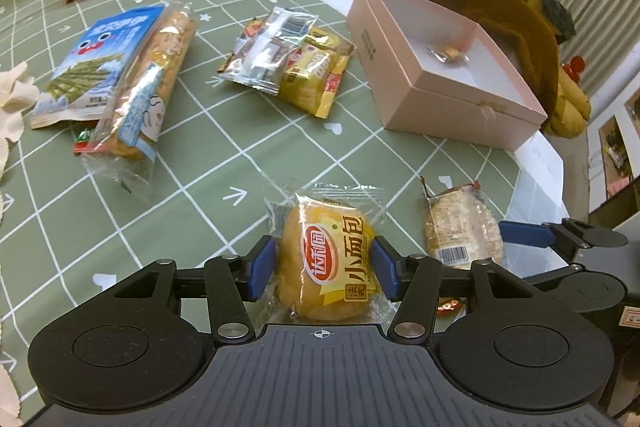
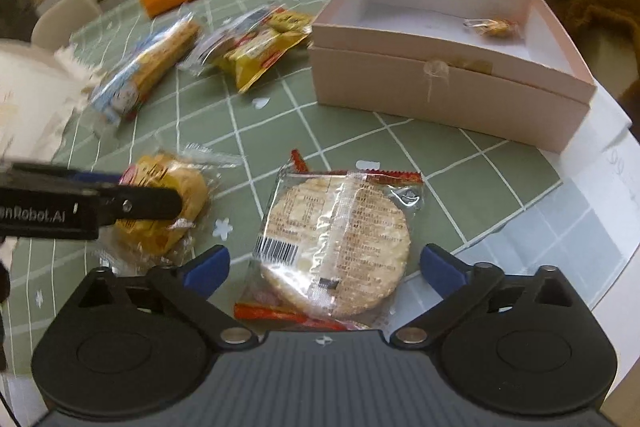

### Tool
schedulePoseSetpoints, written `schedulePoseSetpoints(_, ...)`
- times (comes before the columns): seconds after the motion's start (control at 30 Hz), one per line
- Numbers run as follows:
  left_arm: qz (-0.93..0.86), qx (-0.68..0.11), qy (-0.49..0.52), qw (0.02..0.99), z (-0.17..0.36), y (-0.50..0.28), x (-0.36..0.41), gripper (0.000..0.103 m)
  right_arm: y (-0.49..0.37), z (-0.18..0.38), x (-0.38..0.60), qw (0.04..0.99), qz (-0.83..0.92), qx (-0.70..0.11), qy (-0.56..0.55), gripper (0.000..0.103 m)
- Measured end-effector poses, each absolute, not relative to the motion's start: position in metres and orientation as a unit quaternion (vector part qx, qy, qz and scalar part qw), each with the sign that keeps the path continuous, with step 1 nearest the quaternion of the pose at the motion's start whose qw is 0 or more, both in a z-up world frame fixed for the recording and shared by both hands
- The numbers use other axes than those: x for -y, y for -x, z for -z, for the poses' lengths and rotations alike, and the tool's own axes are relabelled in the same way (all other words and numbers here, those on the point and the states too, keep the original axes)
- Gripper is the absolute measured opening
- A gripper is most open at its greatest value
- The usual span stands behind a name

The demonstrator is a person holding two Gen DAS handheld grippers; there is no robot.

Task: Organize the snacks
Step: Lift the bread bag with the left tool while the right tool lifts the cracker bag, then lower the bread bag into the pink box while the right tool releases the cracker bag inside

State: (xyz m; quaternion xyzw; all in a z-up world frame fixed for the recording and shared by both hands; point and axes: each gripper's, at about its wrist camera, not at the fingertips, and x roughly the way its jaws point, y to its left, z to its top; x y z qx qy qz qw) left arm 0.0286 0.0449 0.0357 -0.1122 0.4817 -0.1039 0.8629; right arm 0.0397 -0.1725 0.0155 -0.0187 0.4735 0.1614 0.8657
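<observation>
Jaws of the left gripper are seen closed on the yellow wrapped bun, while the right gripper, jaws open, straddles the clear-wrapped round rice crackers, long axis pointing toward the pink cardboard box.

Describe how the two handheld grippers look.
Both the left gripper and right gripper are matte black, with round disc housings, silver pivot pins, a ribbed grey body bearing a crosshair mark, and blue pads on the fingers. White lettering runs along the left one.

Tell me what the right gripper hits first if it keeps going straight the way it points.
The rice cracker pack: it lies between the right gripper's open jaws, pads clear of it. Depth is uncertain, but nothing else shows in that line.
</observation>
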Motion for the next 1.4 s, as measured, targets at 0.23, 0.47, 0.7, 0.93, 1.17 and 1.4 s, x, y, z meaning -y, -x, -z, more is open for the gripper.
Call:
schedulePoseSetpoints(0.23, 0.101, -0.482, 0.116, 0.863, -0.035, -0.028, -0.046, 0.058, -0.043, -0.012, 0.156, 0.864, -0.126, -0.484, 0.057, 0.103)
schedulePoseSetpoints(0.47, 0.101, -0.481, 0.123, 0.862, -0.034, -0.027, -0.047, 0.058, -0.057, -0.012, 0.16, 0.868, -0.119, -0.48, 0.054, 0.103)
schedulePoseSetpoints(0.7, 0.101, -0.482, 0.117, 0.863, -0.035, -0.026, -0.045, 0.058, -0.059, -0.02, 0.171, 0.866, -0.125, -0.481, 0.054, 0.083)
schedulePoseSetpoints(0.93, 0.104, -0.486, 0.128, 0.858, -0.038, -0.024, -0.039, 0.055, -0.044, -0.039, 0.191, 0.871, -0.128, -0.471, 0.043, 0.079)
schedulePoseSetpoints(1.17, 0.14, -0.436, 0.14, 0.878, -0.078, -0.028, -0.023, 0.054, -0.042, -0.075, 0.219, 0.887, -0.121, -0.445, 0.006, 0.079)
schedulePoseSetpoints(1.4, 0.189, -0.315, 0.134, 0.92, -0.199, -0.083, -0.025, 0.054, -0.071, -0.207, 0.247, 0.946, -0.108, -0.304, 0.015, 0.079)
